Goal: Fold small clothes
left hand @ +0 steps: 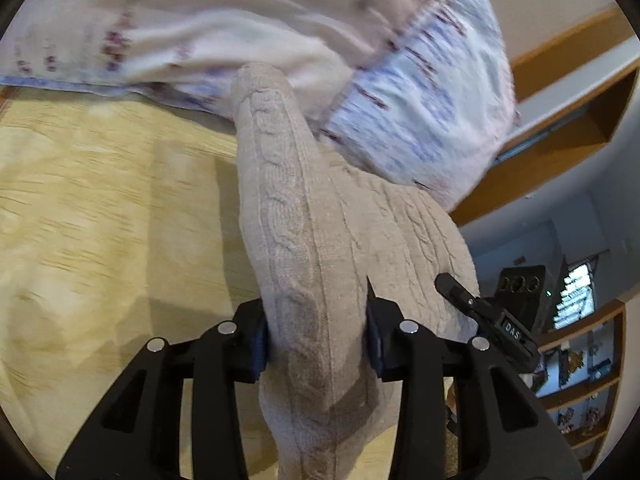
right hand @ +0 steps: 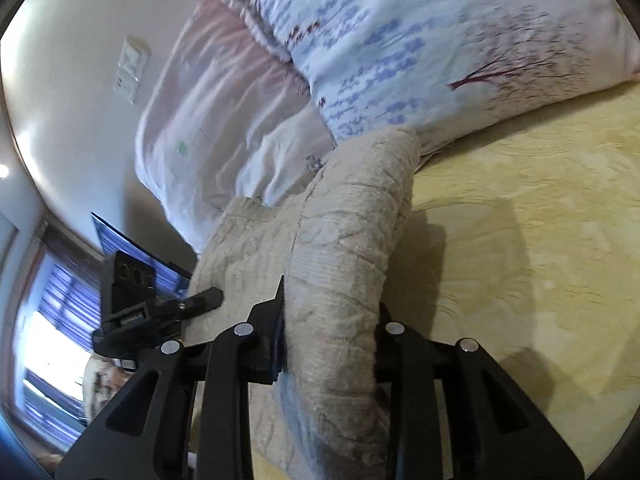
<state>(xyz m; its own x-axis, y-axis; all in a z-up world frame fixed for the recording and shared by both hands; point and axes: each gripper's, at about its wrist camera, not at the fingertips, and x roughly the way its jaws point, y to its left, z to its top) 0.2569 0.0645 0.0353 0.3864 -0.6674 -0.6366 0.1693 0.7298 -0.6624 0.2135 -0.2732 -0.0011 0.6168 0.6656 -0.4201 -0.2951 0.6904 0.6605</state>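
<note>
A yellow bedspread (left hand: pixel 100 200) lies below the floral pillow (right hand: pixel 440 48). Both tongs, left (left hand: pixel 316 344) and right (right hand: pixel 330 336), clamp the beige knit (left hand: pixel 304 220), lifted off the bedspread mid-fold; next, probably lay it flat there.

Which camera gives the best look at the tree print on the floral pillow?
The right wrist view: the pale blue floral pillow is fairly sharp, with a dark branching tree visible. In the left wrist view the same pillow is motion-blurred behind the beige cable-knit garment, and no tree is discernible.
</note>
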